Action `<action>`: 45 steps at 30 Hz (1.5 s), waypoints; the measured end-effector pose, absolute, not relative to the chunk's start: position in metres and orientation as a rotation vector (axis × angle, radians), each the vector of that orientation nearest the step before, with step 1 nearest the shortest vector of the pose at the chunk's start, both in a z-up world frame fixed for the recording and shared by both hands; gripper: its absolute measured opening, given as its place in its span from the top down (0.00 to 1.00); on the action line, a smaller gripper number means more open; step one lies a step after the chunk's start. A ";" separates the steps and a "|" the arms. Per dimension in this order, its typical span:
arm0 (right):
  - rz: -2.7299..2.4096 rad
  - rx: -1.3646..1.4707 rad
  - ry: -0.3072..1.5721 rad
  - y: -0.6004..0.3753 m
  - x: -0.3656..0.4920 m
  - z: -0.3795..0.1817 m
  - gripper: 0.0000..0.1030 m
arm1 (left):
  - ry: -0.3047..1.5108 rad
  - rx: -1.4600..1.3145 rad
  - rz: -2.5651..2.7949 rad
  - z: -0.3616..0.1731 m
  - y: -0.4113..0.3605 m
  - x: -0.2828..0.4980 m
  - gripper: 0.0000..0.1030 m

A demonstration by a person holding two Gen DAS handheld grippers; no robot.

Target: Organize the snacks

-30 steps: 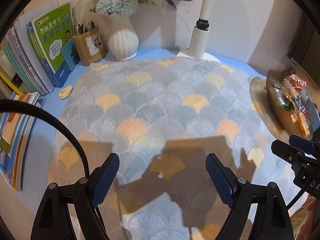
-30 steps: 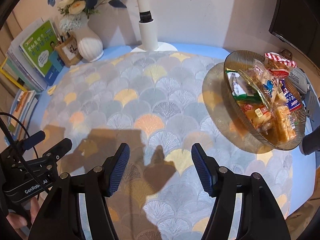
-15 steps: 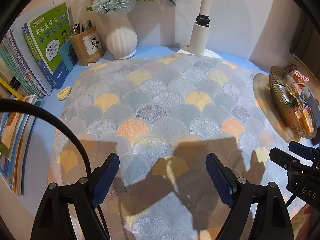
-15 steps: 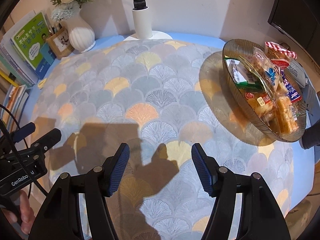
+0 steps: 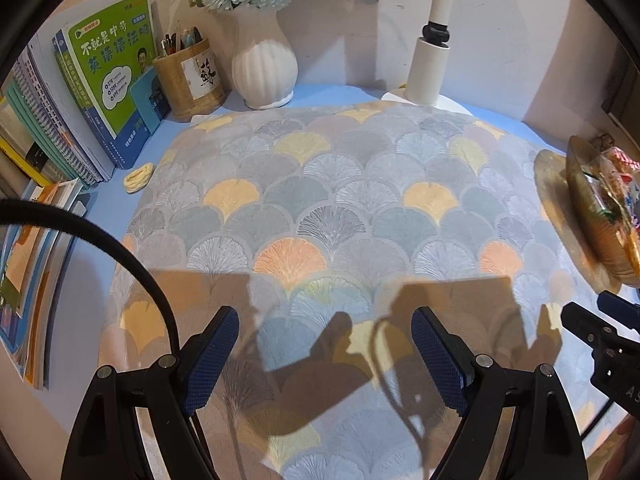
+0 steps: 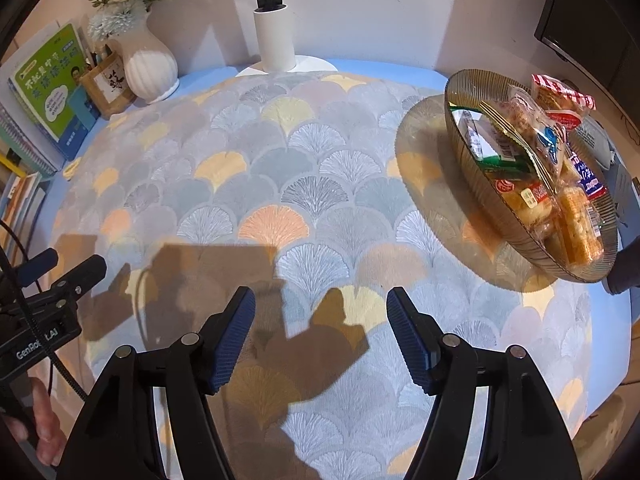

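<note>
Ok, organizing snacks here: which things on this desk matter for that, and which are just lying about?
For the job: glass bowl; packaged snacks piled in it; left gripper and right gripper, jaws open, empty.

Lying about: white vase; pen holder; books; lamp base; patterned mat.

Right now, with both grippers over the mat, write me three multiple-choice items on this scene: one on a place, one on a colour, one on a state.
1. Where is the snack bowl?
A. at the mat's right edge
B. beside the vase
C. on the books

2. What colour is the vase?
A. green
B. white
C. black

3. How are the left gripper and the right gripper?
A. both shut on snacks
B. one open, one shut
C. both open and empty

Answers:
1 A, the right wrist view shows the bowl at the right side of the mat, far from the vase.
2 B, its ribbed body is white in both views.
3 C, the fingers of each stand apart with only mat between them.
</note>
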State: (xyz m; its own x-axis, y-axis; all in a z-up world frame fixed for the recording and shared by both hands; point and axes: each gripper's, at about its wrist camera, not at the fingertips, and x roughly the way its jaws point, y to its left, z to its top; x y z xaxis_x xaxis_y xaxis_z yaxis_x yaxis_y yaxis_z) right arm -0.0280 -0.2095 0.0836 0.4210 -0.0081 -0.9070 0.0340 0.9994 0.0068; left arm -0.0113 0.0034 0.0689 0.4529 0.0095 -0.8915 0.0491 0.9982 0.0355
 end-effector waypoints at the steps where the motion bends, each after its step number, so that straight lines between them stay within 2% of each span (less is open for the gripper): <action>1: -0.025 0.025 1.135 -0.210 -0.027 0.083 0.34 | 1.102 0.059 -0.020 0.067 0.004 -0.009 0.16; 21: -0.077 0.052 1.142 -0.223 -0.009 0.049 0.34 | 1.102 0.089 0.040 0.026 0.001 0.009 0.16; 45: -0.066 0.046 1.159 -0.215 -0.011 0.034 0.34 | 1.093 0.078 0.048 0.013 0.014 0.002 0.14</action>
